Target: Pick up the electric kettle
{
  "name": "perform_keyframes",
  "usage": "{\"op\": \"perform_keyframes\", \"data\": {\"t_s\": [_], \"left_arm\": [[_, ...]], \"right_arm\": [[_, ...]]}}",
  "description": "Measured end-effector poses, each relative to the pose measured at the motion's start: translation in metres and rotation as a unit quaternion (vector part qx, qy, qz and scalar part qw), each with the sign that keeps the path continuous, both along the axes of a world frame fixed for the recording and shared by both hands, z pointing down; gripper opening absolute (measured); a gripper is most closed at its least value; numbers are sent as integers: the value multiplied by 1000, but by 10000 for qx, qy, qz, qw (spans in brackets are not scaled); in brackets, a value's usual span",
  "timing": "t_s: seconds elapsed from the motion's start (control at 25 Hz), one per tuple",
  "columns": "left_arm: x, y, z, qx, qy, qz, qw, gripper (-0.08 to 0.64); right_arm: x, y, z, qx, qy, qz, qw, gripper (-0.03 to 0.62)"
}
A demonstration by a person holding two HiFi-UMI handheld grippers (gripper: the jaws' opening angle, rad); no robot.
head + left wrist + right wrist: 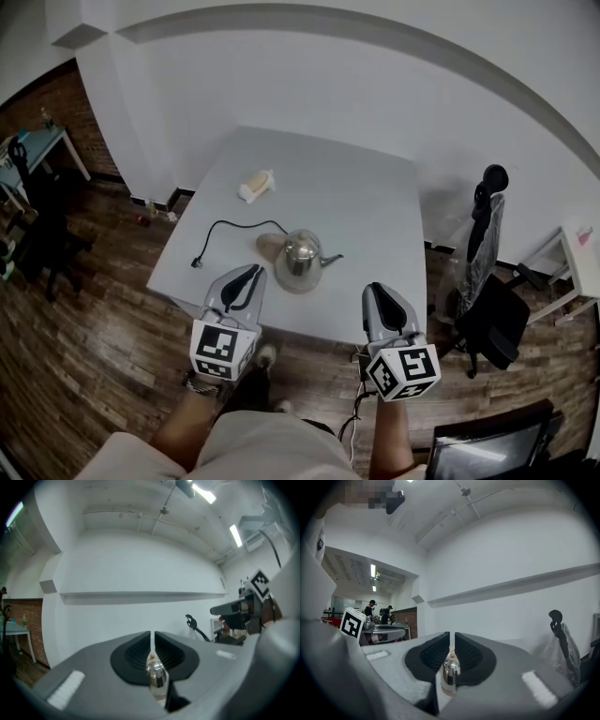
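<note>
the white table (375, 216) bears everything that matters. the electric kettle (302, 258) stands upright near its front edge, spout to the picture's right. an office chair (487, 300) stands on the floor, well to the kettle's right.

the left gripper (251, 272) hangs just in front of the kettle and to its left. the right gripper (373, 287) hangs in front of the kettle and further to its right. both point level at the kettle, so each gripper view shows it in line with the jaws, well beyond them (156, 679) (449, 672). both tongs are released, their jaws a narrow slit apart and pinching nothing. i judge this an approach from two sides, with the lift not yet begun; that slit looks too tight for the kettle's body.

a black cord (225, 225) runs leftward from behind the kettle. a tan disc (269, 246), probably the base, lies at the kettle's rear left; whether it touches i cannot tell. a small pale object (255, 186) lies well behind the kettle.
</note>
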State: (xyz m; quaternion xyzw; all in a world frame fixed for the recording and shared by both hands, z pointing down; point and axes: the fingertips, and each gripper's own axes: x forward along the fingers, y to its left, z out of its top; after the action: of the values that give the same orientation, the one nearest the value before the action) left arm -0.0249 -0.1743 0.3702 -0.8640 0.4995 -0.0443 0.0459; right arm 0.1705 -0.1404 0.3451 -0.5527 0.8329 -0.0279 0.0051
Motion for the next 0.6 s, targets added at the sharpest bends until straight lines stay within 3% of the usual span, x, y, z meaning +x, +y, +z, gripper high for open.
{"op": "perform_keyframes", "data": {"t_s": [0.6], "left_arm": [[-9,-73,38,-349,-365,109,9987,102]], "right_arm": [[-5,-70,27,-339,-158,185,9991,74]]}}
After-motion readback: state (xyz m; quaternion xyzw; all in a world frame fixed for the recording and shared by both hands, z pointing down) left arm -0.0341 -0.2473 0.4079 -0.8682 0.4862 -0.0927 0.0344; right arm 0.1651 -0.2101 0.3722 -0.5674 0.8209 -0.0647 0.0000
